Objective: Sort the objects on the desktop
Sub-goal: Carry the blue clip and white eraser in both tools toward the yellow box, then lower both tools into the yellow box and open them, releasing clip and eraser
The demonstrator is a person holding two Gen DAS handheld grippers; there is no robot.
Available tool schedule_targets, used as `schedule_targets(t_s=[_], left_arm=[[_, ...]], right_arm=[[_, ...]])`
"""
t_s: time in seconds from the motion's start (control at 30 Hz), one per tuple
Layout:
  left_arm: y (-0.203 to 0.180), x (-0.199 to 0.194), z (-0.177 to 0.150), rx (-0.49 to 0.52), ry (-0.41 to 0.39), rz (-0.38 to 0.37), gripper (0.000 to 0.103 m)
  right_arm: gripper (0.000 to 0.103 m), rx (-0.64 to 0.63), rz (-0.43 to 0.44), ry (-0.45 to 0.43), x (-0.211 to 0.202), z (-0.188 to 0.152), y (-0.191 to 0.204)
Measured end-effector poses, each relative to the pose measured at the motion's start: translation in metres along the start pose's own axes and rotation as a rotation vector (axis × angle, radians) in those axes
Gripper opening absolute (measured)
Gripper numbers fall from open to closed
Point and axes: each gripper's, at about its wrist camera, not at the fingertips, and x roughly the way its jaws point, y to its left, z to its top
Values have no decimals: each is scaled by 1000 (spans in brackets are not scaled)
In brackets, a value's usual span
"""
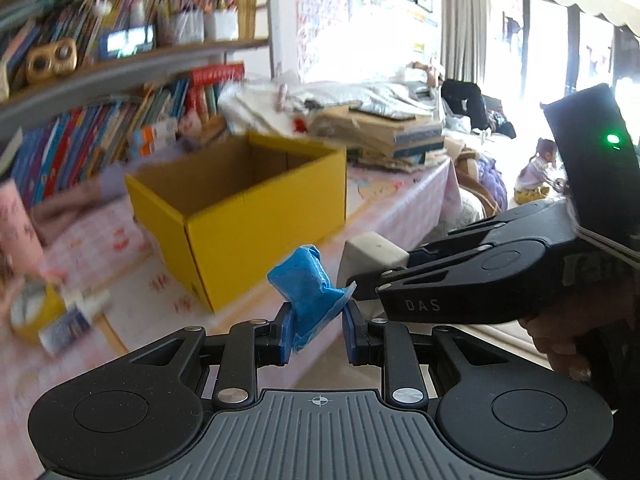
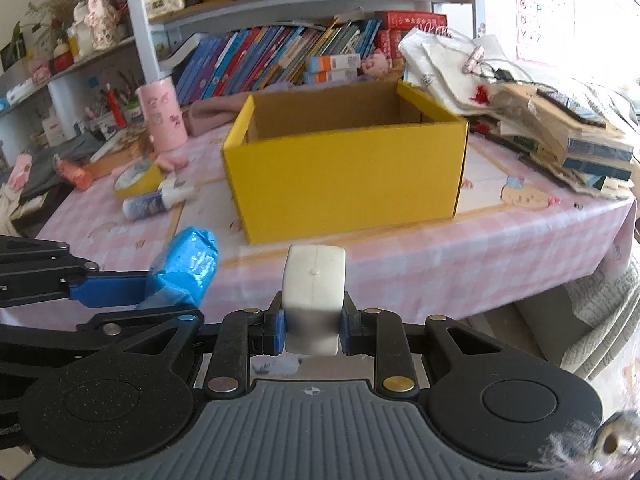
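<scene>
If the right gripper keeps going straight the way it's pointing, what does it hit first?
Probably the yellow box: the right gripper, shut on the white block, faces its front wall across bare tablecloth. Depth is unclear.

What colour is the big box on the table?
The box is bright yellow outside and plain brown cardboard inside; the right wrist view shows it best.

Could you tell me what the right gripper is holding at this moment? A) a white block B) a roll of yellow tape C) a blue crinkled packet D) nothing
A: the right gripper is shut on the white block, in front of the yellow box; the blue packet is in the left gripper.
</scene>
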Motion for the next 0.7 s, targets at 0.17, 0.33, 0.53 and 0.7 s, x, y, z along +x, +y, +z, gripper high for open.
schedule_targets(t_s=[0.17,0.33,0.53,0.7], left_arm=[[12,5,30,-3,-52,15,24],[24,15,58,-25,-86,38,24],[42,28,89,-69,-116,57,24],[58,44,109,-124,-126,83,24]], right_arm=[[23,11,-5,-56,7,34,-14],[23,19,-3,-128,8,71,-28],[23,22,12,-179,17,114,-43],[23,1,39,-202,34,144,-53]])
